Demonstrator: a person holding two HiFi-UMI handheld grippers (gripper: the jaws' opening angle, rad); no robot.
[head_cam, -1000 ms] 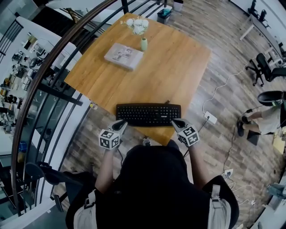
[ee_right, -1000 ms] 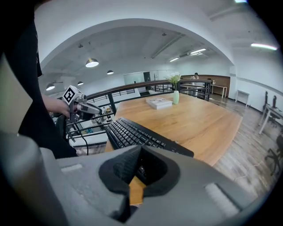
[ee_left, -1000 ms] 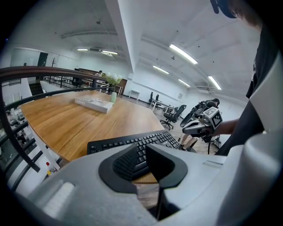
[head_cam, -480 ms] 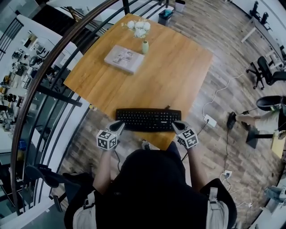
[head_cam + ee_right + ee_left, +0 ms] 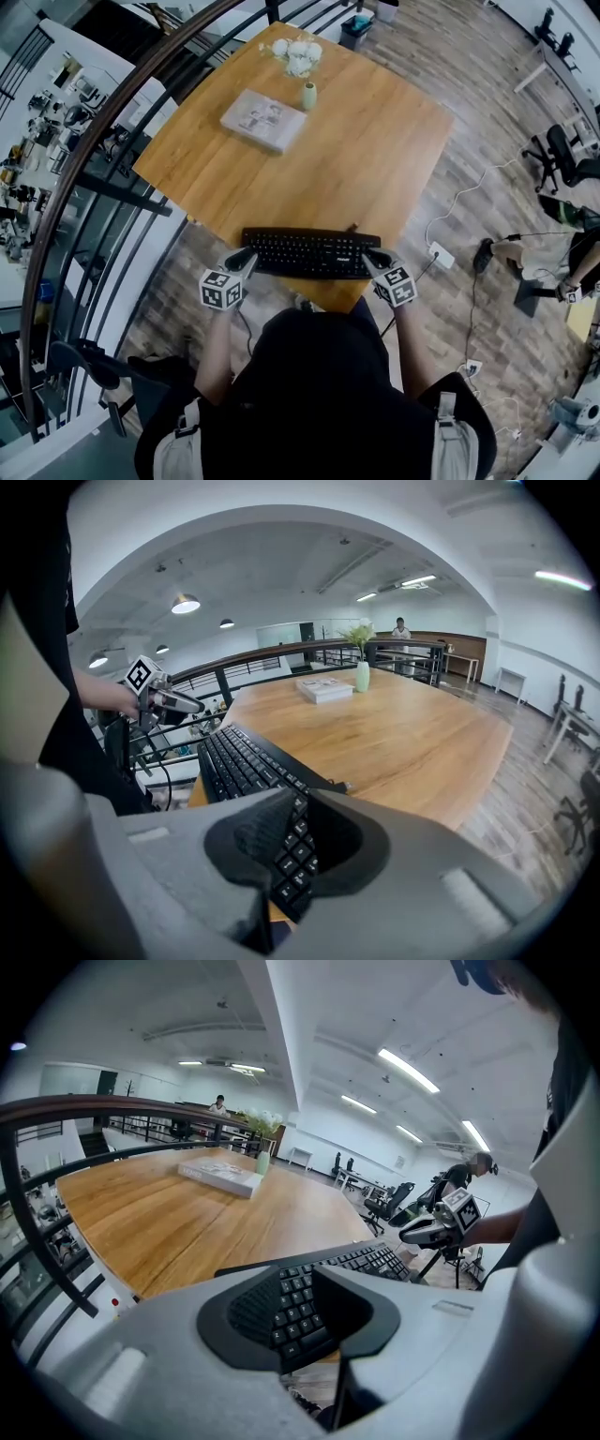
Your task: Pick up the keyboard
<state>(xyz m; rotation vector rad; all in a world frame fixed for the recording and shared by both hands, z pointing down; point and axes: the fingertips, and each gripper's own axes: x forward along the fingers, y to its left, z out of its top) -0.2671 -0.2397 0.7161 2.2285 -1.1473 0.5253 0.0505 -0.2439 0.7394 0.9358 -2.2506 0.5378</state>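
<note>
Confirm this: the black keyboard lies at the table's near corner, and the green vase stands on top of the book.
Not quite. The green vase stands on the table beside the book, not on it; the head view shows this. The black keyboard does lie at the near corner.

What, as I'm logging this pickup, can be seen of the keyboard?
The keyboard is black, plastic-looking and full-size, with rows of keys and a cable stub at its far edge. It lies level along the wooden table at its near corner, left end overhanging the edge. The left gripper and right gripper stand at its ends, which show between jaws that have just been opening.
</note>
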